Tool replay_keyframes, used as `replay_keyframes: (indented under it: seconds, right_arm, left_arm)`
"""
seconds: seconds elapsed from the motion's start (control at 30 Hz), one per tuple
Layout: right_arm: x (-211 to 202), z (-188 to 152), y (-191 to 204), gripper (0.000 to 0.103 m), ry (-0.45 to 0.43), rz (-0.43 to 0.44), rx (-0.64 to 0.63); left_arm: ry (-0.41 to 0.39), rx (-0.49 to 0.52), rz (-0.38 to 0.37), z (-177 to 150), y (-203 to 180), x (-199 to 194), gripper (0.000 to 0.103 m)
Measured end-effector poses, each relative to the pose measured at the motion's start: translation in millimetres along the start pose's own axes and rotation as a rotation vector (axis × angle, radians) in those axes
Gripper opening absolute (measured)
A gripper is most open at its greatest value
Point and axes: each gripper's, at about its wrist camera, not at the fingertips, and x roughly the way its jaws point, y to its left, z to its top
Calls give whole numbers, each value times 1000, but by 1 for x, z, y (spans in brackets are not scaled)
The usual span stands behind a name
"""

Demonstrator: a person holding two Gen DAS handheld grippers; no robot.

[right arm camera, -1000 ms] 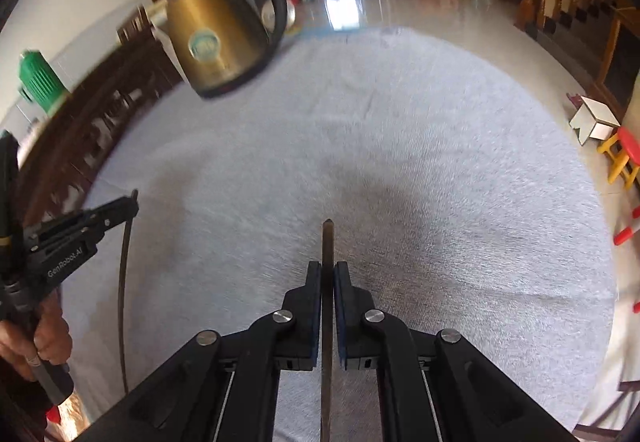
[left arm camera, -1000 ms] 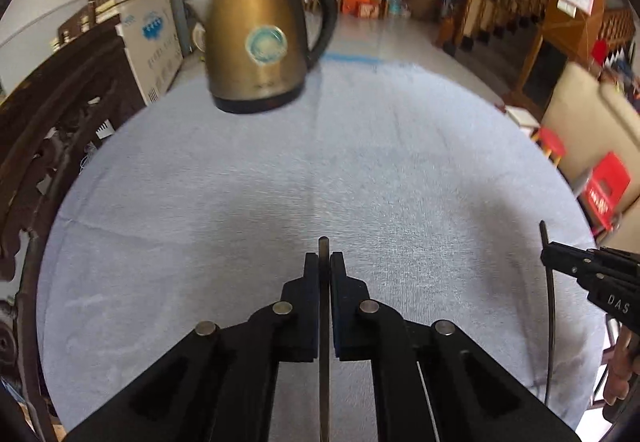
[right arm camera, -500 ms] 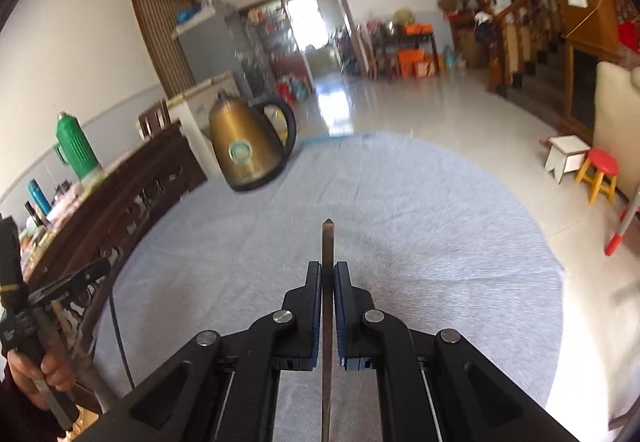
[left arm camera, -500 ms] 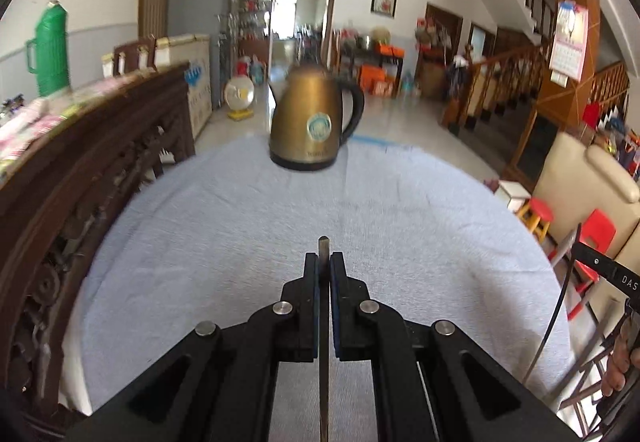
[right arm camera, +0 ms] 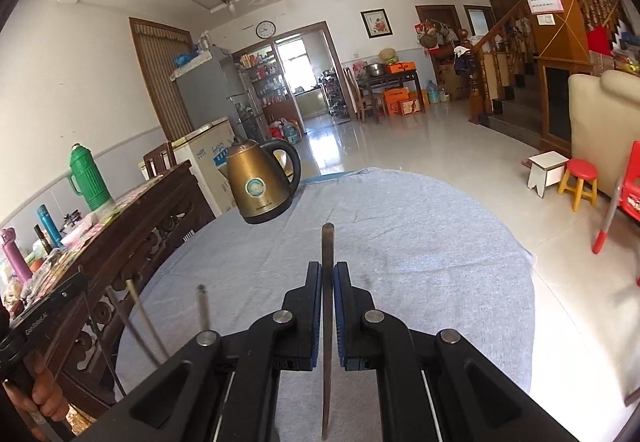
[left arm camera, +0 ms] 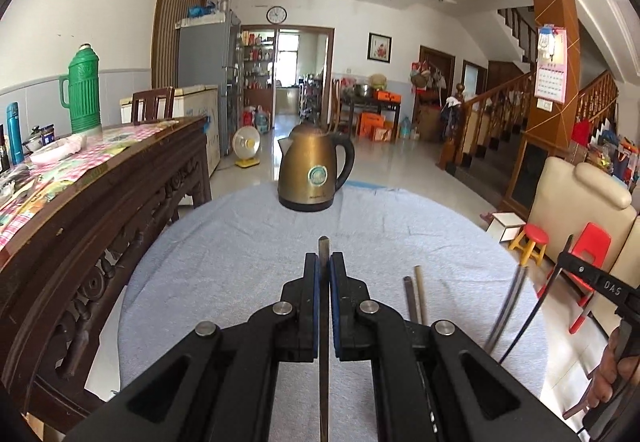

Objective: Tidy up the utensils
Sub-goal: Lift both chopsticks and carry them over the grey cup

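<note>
In the left wrist view my left gripper (left arm camera: pixel 324 260) is shut on a thin dark chopstick (left arm camera: pixel 324 244), whose tip pokes out past the pads. My right gripper (right arm camera: pixel 328 269) is likewise shut on a brown chopstick (right arm camera: pixel 328 238). Both hang above the table's grey-blue cloth (left arm camera: pixel 240 266). Two more stick ends (left arm camera: pixel 415 296) rise just right of the left gripper; what they stand in is hidden. One such stick end (right arm camera: pixel 203 304) shows left of the right gripper. The right gripper (left arm camera: pixel 576 268) also shows at the left wrist view's right edge, with a blurred stick (left arm camera: pixel 506 312).
A bronze kettle (left arm camera: pixel 314 174) stands at the far edge of the round table. A carved dark wooden sideboard (left arm camera: pixel 100 210) with a green thermos (left arm camera: pixel 84 90) runs along the left. Small stools (right arm camera: pixel 580 182), a red chair and a cream sofa stand on the floor to the right.
Both grippers have risen, pulled back and tilted up, so the views now look across the room instead of down at the cloth. Extra stick ends have come into view beside each gripper.
</note>
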Motion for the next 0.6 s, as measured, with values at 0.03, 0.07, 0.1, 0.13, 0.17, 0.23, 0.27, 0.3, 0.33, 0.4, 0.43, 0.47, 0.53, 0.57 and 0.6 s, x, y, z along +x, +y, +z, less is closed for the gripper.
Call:
replay_keyframes:
  seconds: [0.03,0.07,0.1,0.13,0.17,0.23,0.27,0.3,0.33,0.4,0.43,0.47,0.53,0.57,0.6]
  right_arm:
    - [-3,0,1,7,-3,5,1]
    - [-5,-1,2,7,-5,9,3]
    - [-8,-2,3,7,-11,13,4]
    - [-13,-1,6,7,-18,19,2]
    - [-15,-2,7,7,-22,21,0]
    - [-23,-2,11,7,-38,26,-6]
    - [-26,-2,12,7,-44,30,-7]
    - [-29,-2,14,7,-51,34,-7]
    - [-33,-1,15,7,-61,37,-6]
    - [-38,-2,17,7,-76,41,-4]
    - [-42,-3,17,7,-84,43,-2]
    - [-45,-4,17,7,-92,45,1]
    - [-49,-6,17,7,-101,48,1]
    - [-51,-7,18,7,-105,49,-1]
    - [-52,-7,18,7,-111,50,-4]
  left_arm:
    - [-5,-4,-4,1,0,-3,5]
    - [-11,-8,-6,2,0,-7,5]
    - [-19,-12,-9,4,0,-10,5]
    - [-26,-13,-12,5,0,-14,5]
    - [-32,-14,-15,6,-1,-17,5]
    - [-47,-13,-22,9,-3,-23,5]
    - [-55,-13,-25,10,-4,-27,5]
    - [-66,-12,-29,11,-5,-33,5]
    - [-72,-12,-33,12,-6,-36,5]
    - [-87,-10,-39,14,-8,-44,5]
    - [-92,-7,-39,14,-10,-47,5]
    - [-98,-4,-39,14,-12,-50,5]
    - [-105,-2,-45,15,-16,-55,5]
    - [-109,0,-46,15,-19,-57,5]
    - [-112,2,-46,15,-21,-59,5]
